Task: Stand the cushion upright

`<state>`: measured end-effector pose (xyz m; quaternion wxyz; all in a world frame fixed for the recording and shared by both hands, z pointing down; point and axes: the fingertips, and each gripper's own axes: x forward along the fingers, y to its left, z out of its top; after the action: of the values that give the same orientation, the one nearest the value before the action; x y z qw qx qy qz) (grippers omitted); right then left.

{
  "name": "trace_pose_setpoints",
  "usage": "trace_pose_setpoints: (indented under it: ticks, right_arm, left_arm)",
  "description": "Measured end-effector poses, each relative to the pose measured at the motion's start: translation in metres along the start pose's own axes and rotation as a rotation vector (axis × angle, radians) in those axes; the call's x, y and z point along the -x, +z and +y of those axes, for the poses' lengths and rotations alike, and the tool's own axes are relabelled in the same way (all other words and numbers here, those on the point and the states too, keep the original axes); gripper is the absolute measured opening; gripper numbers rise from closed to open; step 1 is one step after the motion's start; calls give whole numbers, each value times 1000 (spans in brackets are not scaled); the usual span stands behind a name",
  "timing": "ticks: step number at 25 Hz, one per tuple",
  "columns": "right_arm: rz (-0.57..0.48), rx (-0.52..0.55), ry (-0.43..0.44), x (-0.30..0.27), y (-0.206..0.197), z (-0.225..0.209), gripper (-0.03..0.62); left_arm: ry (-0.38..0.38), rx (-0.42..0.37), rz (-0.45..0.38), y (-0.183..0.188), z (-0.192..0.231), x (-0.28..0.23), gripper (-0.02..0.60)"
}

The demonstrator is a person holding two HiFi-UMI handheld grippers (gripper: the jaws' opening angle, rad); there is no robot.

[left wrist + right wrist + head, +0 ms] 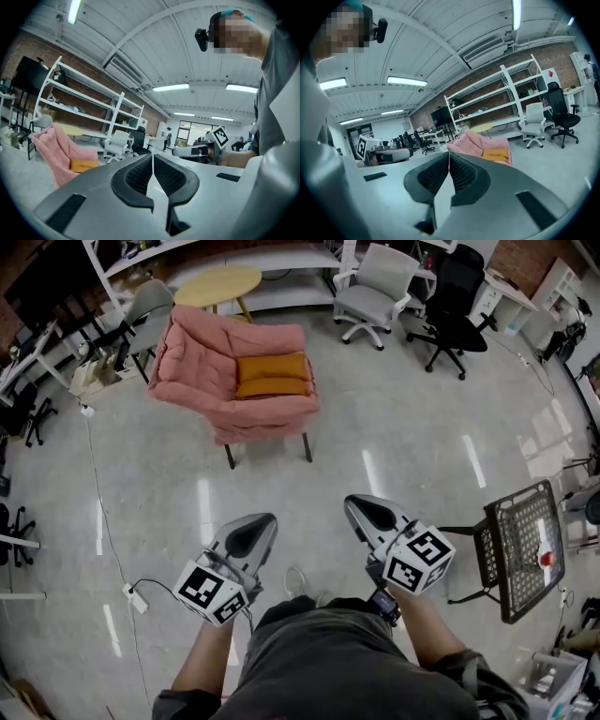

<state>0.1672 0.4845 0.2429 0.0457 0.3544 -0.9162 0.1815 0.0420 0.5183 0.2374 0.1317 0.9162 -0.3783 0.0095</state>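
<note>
Cushion (273, 376) (one, orange) lies on one pink armchair (202, 352); left tongs (153, 156) and right tongs (449, 154) both closed, empty.

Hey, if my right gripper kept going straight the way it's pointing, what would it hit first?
Probably the pink armchair, around the orange cushion on its seat; only bare floor lies between. Depth is unclear, so the right gripper might pass its edge.

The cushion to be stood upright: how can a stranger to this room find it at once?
Find the pink padded armchair on the pale floor, near the round yellow table. The cushion lies on its seat. It is the only mustard-orange thing on the pink fabric, rectangular, with one crease across it.
</note>
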Motion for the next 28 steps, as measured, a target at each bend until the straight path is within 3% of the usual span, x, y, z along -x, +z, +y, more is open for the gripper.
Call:
trace_pose_setpoints:
  ticks: [8,17,28]
  right_arm:
    - [-15,-18,-55,-33,14,-27,15]
    - [-16,-22,-46,-73,38,-66,17]
    - [33,-68,7,-138,56,-182,17]
  left_arm:
    - [-16,1,2,10,45,-14,11]
    - [1,17,19,19,87,-46,11]
    - [58,19,53,34,149,-153,11]
